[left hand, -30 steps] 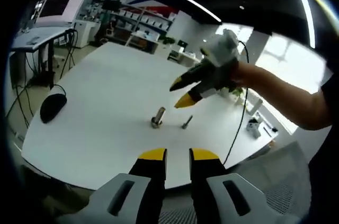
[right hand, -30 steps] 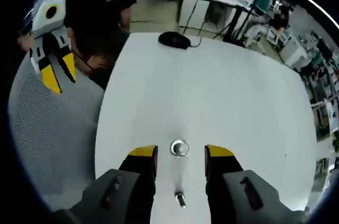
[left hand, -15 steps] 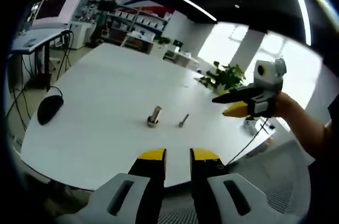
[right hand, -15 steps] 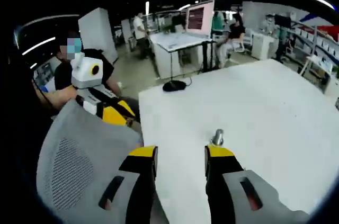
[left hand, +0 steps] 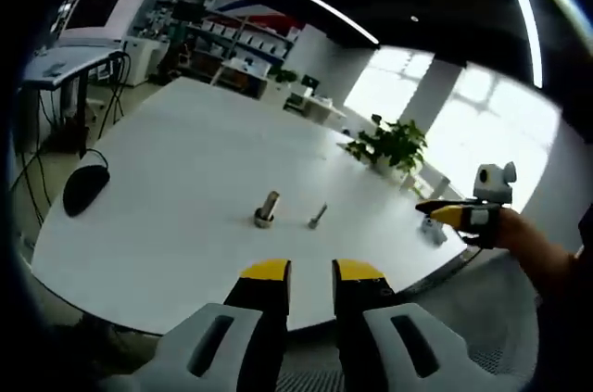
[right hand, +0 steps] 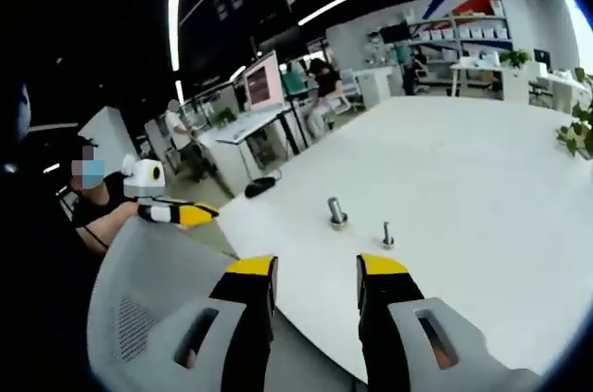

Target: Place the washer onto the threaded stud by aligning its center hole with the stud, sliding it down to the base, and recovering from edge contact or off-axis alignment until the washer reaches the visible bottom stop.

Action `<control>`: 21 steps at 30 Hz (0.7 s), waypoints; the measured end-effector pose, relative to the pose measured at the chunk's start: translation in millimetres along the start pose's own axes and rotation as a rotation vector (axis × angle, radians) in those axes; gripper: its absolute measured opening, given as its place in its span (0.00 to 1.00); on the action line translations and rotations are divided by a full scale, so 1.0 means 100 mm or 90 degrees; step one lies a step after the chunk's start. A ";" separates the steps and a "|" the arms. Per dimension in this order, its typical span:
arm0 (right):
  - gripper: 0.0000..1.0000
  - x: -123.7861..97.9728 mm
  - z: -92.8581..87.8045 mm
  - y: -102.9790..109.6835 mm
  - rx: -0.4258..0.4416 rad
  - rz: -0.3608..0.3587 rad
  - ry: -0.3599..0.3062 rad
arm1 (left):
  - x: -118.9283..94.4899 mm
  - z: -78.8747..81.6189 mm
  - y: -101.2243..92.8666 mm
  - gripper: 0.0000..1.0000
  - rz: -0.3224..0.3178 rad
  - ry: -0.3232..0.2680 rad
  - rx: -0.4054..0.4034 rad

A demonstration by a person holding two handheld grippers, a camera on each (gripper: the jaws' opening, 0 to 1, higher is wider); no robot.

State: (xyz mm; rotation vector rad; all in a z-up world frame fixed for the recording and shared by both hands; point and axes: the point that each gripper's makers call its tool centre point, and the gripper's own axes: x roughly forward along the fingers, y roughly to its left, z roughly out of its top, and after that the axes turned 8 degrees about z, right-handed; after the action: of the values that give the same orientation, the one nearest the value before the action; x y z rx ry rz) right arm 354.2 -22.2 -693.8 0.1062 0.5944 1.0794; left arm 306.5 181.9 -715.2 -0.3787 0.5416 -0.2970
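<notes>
Grippers are both hanging off the counter (left hand: 185,151) edge, jaws parted and carrying nothing; I am judging the job done, with the washer seeming to be sitting at the stud (left hand: 267,208) base beside a loose bolt (left hand: 318,216)

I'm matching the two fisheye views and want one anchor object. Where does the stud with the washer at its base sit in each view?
Left gripper view: the stud with the washer stands near centre on the white table, above the left gripper, left of the small bolt.
Right gripper view: the stud stands just above the right gripper, left of the bolt.
Shared landmark: the black mouse at the table's edge.
</notes>
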 end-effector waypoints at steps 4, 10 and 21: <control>0.34 0.05 -0.12 0.08 0.021 0.004 0.019 | 0.00 -0.02 -0.02 0.15 -0.007 0.004 0.002; 0.34 0.09 -0.15 0.03 0.025 -0.009 0.037 | -0.01 -0.02 -0.01 0.15 -0.005 0.002 -0.009; 0.34 0.06 -0.24 -0.07 0.029 -0.025 0.064 | -0.02 -0.01 -0.01 0.18 0.002 -0.006 -0.009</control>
State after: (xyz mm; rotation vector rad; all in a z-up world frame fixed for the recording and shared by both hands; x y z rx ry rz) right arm 349.7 -24.6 -718.6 0.0800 0.7098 1.0371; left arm 304.2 181.7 -715.3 -0.3921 0.5358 -0.2879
